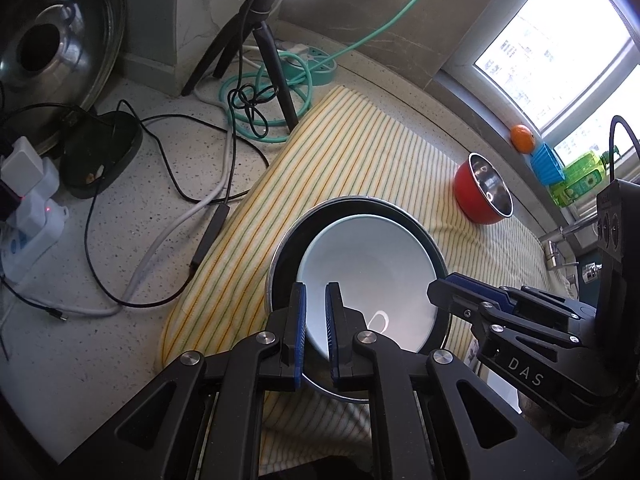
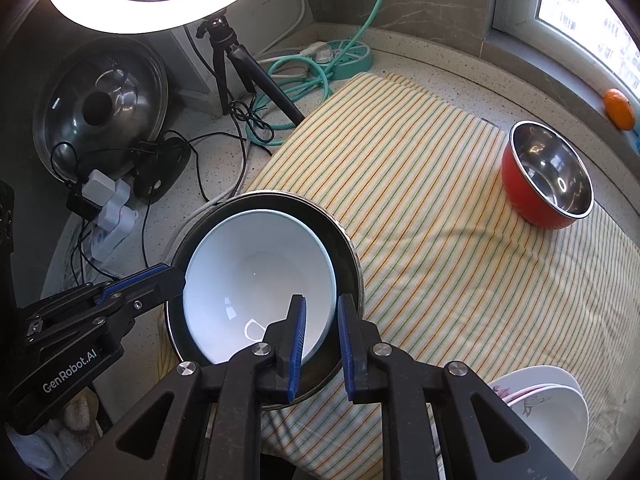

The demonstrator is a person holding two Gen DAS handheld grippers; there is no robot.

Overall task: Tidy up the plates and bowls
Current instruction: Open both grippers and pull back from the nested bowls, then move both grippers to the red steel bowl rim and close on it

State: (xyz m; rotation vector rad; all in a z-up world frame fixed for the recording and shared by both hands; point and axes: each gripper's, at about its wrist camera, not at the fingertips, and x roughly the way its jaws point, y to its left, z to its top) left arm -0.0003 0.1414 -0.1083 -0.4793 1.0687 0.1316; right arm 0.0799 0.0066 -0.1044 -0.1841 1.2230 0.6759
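A pale blue bowl [image 1: 368, 276] sits nested inside a larger steel bowl [image 1: 280, 264] on the striped cloth [image 1: 360, 152]; both also show in the right wrist view [image 2: 256, 272] [image 2: 352, 264]. My left gripper [image 1: 316, 320] is shut on the pale bowl's near-left rim, one finger inside and one outside. My right gripper [image 2: 322, 340] straddles the bowl's opposite rim with a gap between pads and rim. A red bowl [image 2: 548, 176] with a steel inside stands on the cloth toward the window.
Stacked white flowered bowls [image 2: 548, 404] lie at the near right. A tripod [image 1: 256, 40], cables [image 1: 248, 108], power strips [image 1: 28, 216] and a steel lid [image 2: 96, 104] crowd the counter left of the cloth. An orange [image 1: 522, 138] sits on the windowsill.
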